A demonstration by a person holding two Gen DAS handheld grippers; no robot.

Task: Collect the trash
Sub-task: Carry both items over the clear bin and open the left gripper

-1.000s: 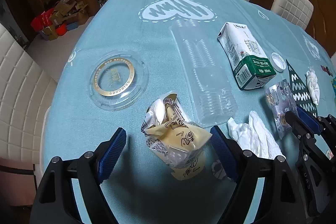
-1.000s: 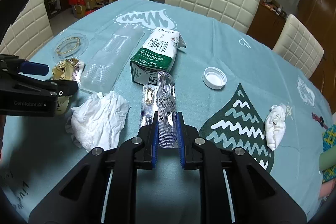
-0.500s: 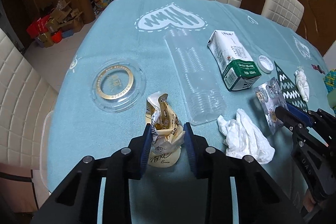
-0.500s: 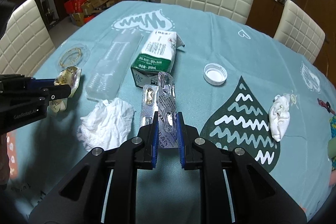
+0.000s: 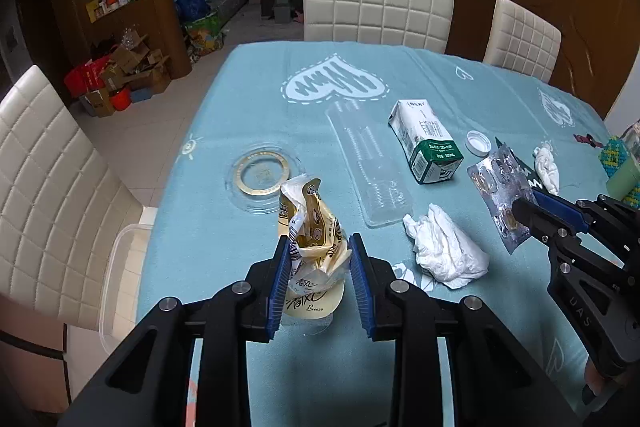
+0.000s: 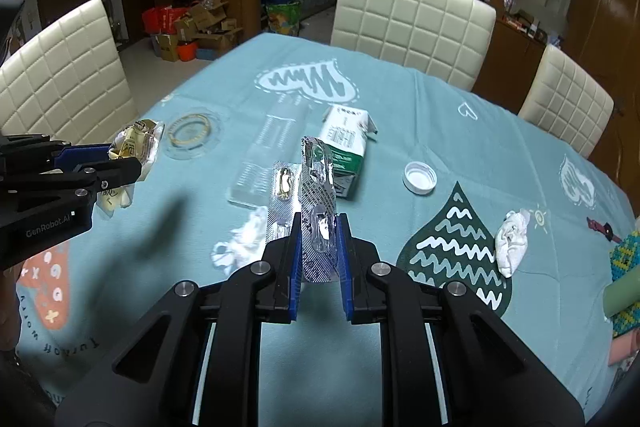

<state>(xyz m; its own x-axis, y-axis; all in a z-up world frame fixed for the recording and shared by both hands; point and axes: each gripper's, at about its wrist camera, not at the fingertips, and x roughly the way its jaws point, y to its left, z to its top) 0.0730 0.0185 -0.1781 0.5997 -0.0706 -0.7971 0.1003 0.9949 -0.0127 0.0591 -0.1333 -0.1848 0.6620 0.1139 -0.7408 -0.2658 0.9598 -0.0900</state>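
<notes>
A crumpled yellow snack wrapper (image 5: 308,227) hangs above the blue tablecloth with my left gripper (image 5: 318,259) shut on it. The right wrist view shows that same wrapper (image 6: 138,143) lifted at the far left. My right gripper (image 6: 318,241) is shut on silver blister packs (image 6: 318,195), which are held upright off the cloth. From the left wrist view those blister packs (image 5: 498,183) stick out of the right gripper (image 5: 524,213). On the table lie a milk carton (image 5: 426,141), a clear plastic bottle (image 5: 368,167), a white tissue (image 5: 444,247), a white cap (image 5: 478,141) and a small tissue wad (image 5: 546,165).
A clear round lid with a gold ring (image 5: 262,175) lies at the left of the table. Cream chairs (image 5: 376,1) stand around it, and a clear plastic bin (image 5: 120,267) sits beside the left edge. A green knitted thing (image 6: 626,267) lies at the right edge.
My left gripper closed on the yellow wrapper and lifted it off the cloth. The right gripper rose with the blister packs, and the table now looks farther away in both views.
</notes>
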